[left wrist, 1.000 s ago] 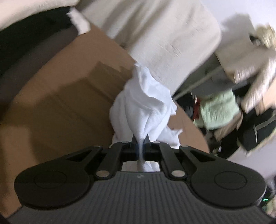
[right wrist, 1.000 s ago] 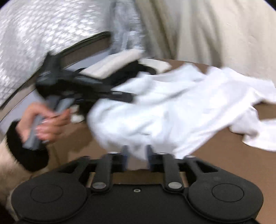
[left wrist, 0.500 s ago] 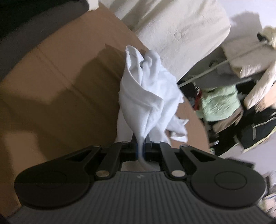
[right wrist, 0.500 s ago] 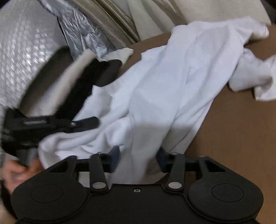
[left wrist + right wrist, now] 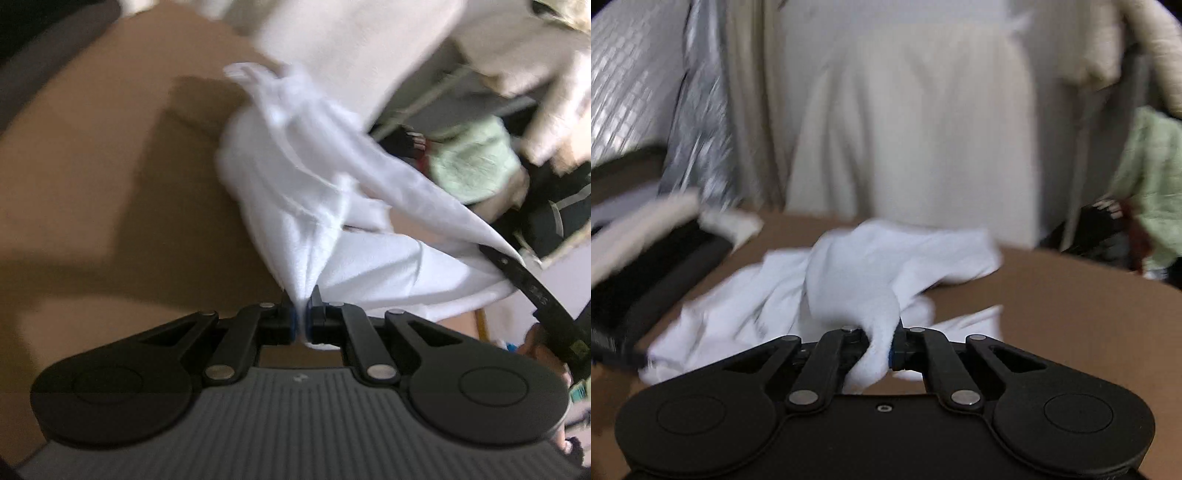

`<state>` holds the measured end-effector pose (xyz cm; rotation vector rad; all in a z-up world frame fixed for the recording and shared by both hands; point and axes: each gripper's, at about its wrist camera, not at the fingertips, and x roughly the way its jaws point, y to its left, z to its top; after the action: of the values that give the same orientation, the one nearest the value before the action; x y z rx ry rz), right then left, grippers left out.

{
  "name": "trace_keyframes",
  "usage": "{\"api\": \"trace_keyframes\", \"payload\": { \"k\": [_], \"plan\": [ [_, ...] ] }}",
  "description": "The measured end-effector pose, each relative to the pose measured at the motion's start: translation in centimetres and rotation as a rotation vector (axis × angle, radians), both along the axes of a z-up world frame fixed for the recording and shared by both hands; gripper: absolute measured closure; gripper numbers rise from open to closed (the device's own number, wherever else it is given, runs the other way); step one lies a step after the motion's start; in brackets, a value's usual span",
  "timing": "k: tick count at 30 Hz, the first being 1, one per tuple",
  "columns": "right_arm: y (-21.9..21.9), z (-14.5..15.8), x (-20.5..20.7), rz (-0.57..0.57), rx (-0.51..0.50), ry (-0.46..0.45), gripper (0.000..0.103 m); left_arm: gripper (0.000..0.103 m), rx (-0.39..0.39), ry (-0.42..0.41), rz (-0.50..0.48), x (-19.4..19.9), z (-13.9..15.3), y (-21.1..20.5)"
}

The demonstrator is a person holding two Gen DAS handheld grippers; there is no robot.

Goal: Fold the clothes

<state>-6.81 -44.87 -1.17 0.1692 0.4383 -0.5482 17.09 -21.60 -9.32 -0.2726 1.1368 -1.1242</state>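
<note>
A white garment (image 5: 317,206) hangs bunched over the brown table (image 5: 110,166). My left gripper (image 5: 303,314) is shut on one edge of it, and the cloth stretches away to the right. My right gripper (image 5: 881,343) is shut on another fold of the same white garment (image 5: 857,273), which lies crumpled on the brown table (image 5: 1071,306) just ahead. The right gripper also shows as a black bar at the right edge of the left wrist view (image 5: 532,291). The left gripper's black body shows blurred at the left edge of the right wrist view (image 5: 613,347).
A cream curtain or cloth (image 5: 916,129) hangs behind the table. A silver quilted sheet (image 5: 631,85) is at the left. A pale green garment (image 5: 476,162) and dark clothes (image 5: 554,214) are piled beyond the table's right edge. A dark and white folded pile (image 5: 646,251) lies at the table's left.
My right gripper has closed on the white garment; it was open around the cloth before. The garment now stretches between both grippers. My left gripper keeps its hold.
</note>
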Motion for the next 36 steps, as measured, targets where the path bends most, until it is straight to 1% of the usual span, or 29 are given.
{"api": "trace_keyframes", "payload": {
  "k": [1,3,4,5,6,8,10,11,13,15,16,17,18,19,21,22,23,24,26,27,29,30,31,32,35,36],
  "plan": [
    [0.0,0.6,-1.2,-0.047,-0.038,-0.007,0.099,0.099,-0.029,0.003,-0.023,-1.0,0.5,-0.7],
    [0.2,1.9,-3.7,-0.142,-0.121,-0.013,0.099,0.099,-0.11,0.001,-0.078,-3.4,1.6,-1.7],
    [0.1,2.5,-5.0,-0.19,-0.157,-0.012,0.099,0.099,-0.146,0.018,-0.117,-4.6,1.9,-2.2],
    [0.0,3.0,-6.3,-0.247,-0.197,0.0,0.099,0.099,-0.173,0.044,-0.178,-6.1,2.0,-2.8],
    [-0.5,2.7,-7.2,-0.292,-0.208,0.038,0.099,0.099,-0.175,0.06,-0.23,-7.1,1.9,-3.5],
    [-1.7,1.7,-8.5,-0.37,-0.205,0.13,0.099,0.098,-0.09,0.053,-0.337,-9.1,1.3,-4.7],
    [-3.5,-1.9,-9.5,-0.427,-0.164,0.258,0.099,0.097,-0.01,0.037,-0.377,-9.5,0.2,-5.1],
    [-4.5,-4.1,-10.0,-0.462,-0.127,0.326,0.099,0.097,0.028,0.024,-0.365,-9.2,-0.4,-5.0],
    [-5.7,-7.0,-11.2,-0.519,-0.065,0.387,0.099,0.098,0.087,-0.008,-0.328,-8.2,-1.1,-4.5],
    [-6.6,-8.2,-11.9,-0.551,-0.097,0.44,0.099,0.098,0.131,-0.047,-0.275,-6.9,-1.4,-3.8],
    [-7.1,-8.6,-12.1,-0.565,-0.12,0.468,0.098,0.098,0.12,-0.044,-0.24,-6.1,-1.3,-3.4],
    [-8.0,-8.8,-12.1,-0.559,-0.09,0.49,0.097,0.098,0.108,-0.04,-0.204,-5.3,-1.2,-3.0],
    [-9.1,-8.9,-12.0,-0.544,-0.039,0.51,0.092,0.097,0.096,-0.037,-0.169,-4.5,-1.0,-2.5],
    [-10.2,-9.0,-12.0,-0.53,0.013,0.529,0.072,0.097,0.084,-0.033,-0.133,-3.7,-0.9,-2.1],
    [-11.8,-9.2,-11.4,-0.463,0.109,0.563,0.071,0.094,0.061,-0.026,-0.062,-2.1,-0.7,-1.2],
    [-12.6,-9.3,-11.1,-0.426,0.156,0.58,0.065,0.093,0.049,-0.023,-0.027,-1.3,-0.6,-0.8],
    [-12.9,-8.8,-10.9,-0.403,0.159,0.574,0.065,0.093,0.033,-0.029,0.005,-0.5,-0.8,-0.4],
    [-13.1,-8.1,-10.6,-0.386,0.145,0.56,0.065,0.093,0.022,-0.041,0.027,-0.2,-0.9,-0.1],
    [-13.3,-6.0,-10.9,-0.342,0.141,0.466,0.062,0.085,0.024,-0.119,0.064,0.6,-1.8,-0.4],
    [-13.4,-4.8,-11.1,-0.318,0.14,0.413,0.052,0.083,0.05,-0.13,0.071,0.9,-2.2,-1.0],
    [-13.2,-3.6,-10.5,-0.273,0.095,0.366,0.037,0.083,0.101,-0.152,0.085,1.6,-2.9,-2.4],
    [-13.0,-3.0,-10.2,-0.25,0.068,0.348,0.037,0.083,0.126,-0.163,0.092,1.9,-3.2,-3.1],
    [-12.9,-2.5,-9.8,-0.228,0.042,0.329,0.037,0.083,0.121,-0.134,0.079,2.2,-3.4,-3.7],
    [-12.8,-2.4,-9.0,-0.193,0.028,0.333,0.038,0.083,0.122,-0.128,0.065,2.3,-3.3,-4.5],
    [-12.4,-2.6,-5.2,-0.075,0.001,0.356,0.04,0.083,0.159,-0.18,0.044,2.5,-2.8,-6.8],
    [-12.4,-2.8,-4.1,-0.038,0.005,0.357,0.05,0.083,0.168,-0.198,0.045,2.6,-2.5,-7.8]
  ]
}}
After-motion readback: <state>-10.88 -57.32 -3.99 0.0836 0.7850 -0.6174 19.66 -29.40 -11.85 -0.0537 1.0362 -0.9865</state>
